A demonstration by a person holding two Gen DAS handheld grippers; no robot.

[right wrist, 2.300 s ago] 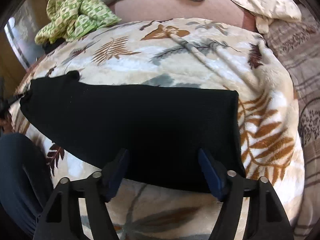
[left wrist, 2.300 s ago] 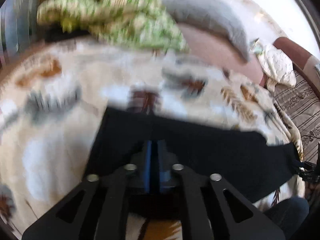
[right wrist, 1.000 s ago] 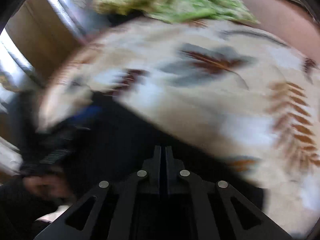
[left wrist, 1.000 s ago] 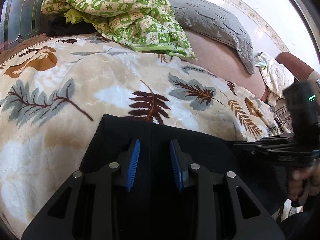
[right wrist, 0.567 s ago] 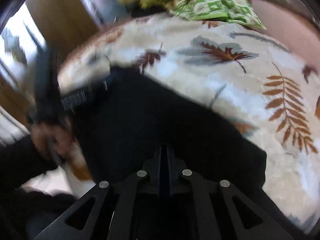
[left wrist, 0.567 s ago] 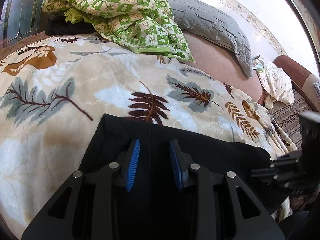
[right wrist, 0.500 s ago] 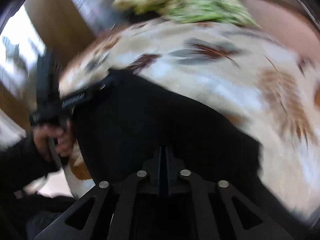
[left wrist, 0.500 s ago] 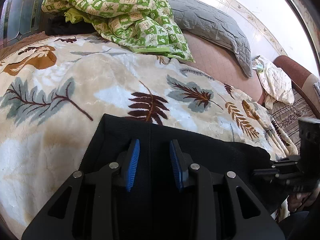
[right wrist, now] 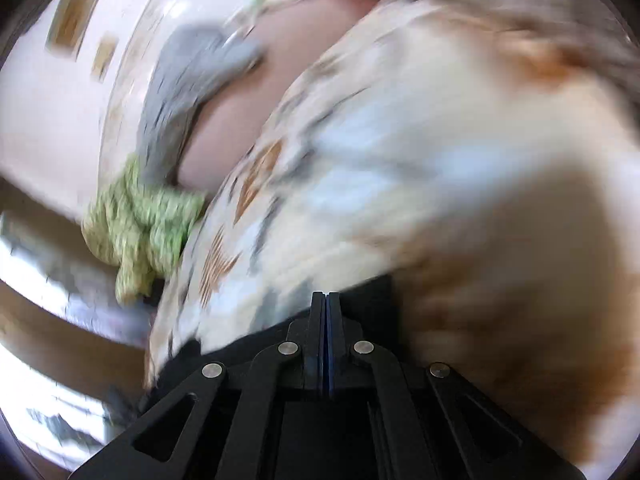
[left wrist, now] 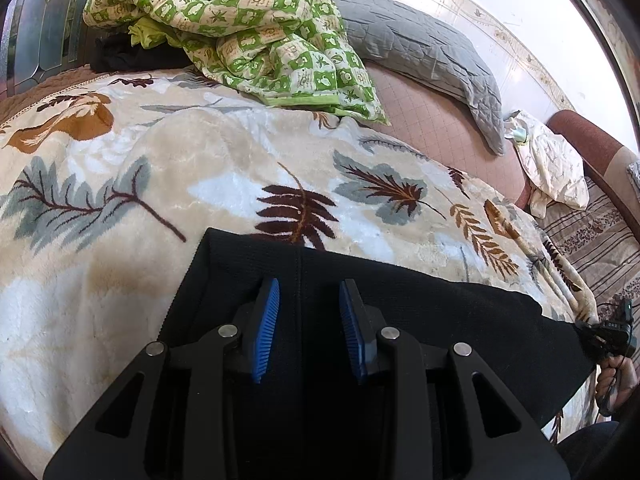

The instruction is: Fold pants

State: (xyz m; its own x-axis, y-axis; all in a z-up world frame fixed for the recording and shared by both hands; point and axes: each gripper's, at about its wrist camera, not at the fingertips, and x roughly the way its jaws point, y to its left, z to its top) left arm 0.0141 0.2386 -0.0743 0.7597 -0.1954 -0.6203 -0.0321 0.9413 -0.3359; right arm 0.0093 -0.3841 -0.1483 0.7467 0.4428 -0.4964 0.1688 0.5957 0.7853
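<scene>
The black pants (left wrist: 420, 320) are lying flat on the near part of a bed, stretched into a long band over a cream blanket (left wrist: 200, 168) printed with brown and grey leaves. The left claw (left wrist: 309, 328) is hovering over their left end with its blue pads (left wrist: 267, 328) spread apart, a seam of the cloth running between them; whether the pads are touching the fabric is hard to tell. The right claw (left wrist: 590, 334), seen small at the far right in the left wrist view, is pinching the right end of the pants, with a hand (left wrist: 614, 376) gripping its handle. In the blurred right wrist view, that claw's blades are sitting pressed together against black cloth. Farther back, a green checked quilt (left wrist: 256, 28) and a grey pillow (left wrist: 420, 52) are resting on the bed.
</scene>
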